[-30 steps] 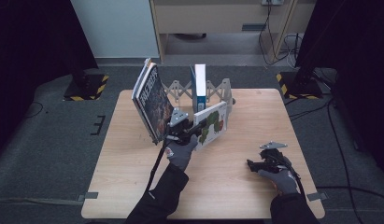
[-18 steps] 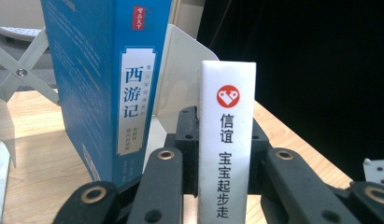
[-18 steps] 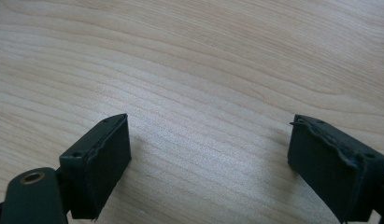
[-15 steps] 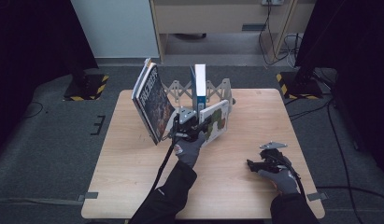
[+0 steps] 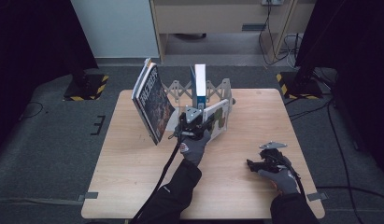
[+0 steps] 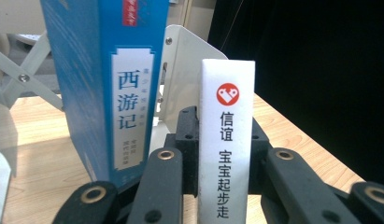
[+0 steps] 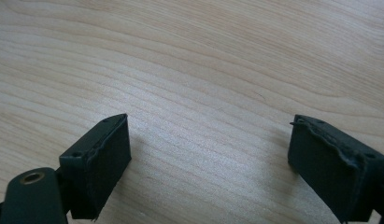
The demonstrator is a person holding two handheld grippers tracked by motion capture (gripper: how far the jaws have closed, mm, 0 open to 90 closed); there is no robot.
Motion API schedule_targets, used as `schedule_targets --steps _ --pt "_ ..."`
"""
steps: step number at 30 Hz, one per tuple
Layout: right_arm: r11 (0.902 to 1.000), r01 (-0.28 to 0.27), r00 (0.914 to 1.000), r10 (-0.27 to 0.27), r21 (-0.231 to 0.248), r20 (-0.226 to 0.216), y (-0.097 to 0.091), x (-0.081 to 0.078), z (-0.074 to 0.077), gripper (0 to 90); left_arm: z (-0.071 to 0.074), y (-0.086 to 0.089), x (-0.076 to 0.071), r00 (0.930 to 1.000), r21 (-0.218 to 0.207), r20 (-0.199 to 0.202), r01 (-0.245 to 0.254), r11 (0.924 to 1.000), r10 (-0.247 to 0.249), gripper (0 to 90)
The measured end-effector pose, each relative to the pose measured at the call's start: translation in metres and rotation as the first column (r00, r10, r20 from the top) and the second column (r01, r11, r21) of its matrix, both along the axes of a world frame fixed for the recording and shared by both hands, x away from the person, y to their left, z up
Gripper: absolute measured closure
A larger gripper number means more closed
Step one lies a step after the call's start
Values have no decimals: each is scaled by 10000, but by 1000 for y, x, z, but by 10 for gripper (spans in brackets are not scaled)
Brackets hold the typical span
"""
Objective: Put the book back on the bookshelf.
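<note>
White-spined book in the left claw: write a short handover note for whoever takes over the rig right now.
Left claw: shut on the white-spined book, held by its spine at the white rack, right of the upright blue book.
Right claw: open, nothing between its jaws, resting over bare table near the right edge.
A large dark book leans at the rack's left end.
Done: blue book stands in the rack.
Left: probably seat the white-spined book upright beside the blue one, release, then check the leaning book.

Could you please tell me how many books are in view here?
3: a dark book leaning at the rack's left end, a blue book upright in the rack, a white book between the left gripper's jaws.
</note>
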State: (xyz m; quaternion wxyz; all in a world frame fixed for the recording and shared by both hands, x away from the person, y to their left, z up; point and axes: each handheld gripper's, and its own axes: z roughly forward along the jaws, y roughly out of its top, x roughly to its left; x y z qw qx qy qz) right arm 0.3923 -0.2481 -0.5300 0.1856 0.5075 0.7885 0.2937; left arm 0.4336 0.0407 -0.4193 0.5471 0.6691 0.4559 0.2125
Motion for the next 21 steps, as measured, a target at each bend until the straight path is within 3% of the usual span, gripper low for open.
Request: schedule_targets --steps 10,21 --pt "10000 -31 10000 31 -15 51 0 0 0 132 -11 -5 9 9995 20 -196 -242 9997 243 740" --pt "10000 -34 10000 34 22 27 0 0 0 132 -19 -8 15 9990 53 -77 -448 9990 448 740"
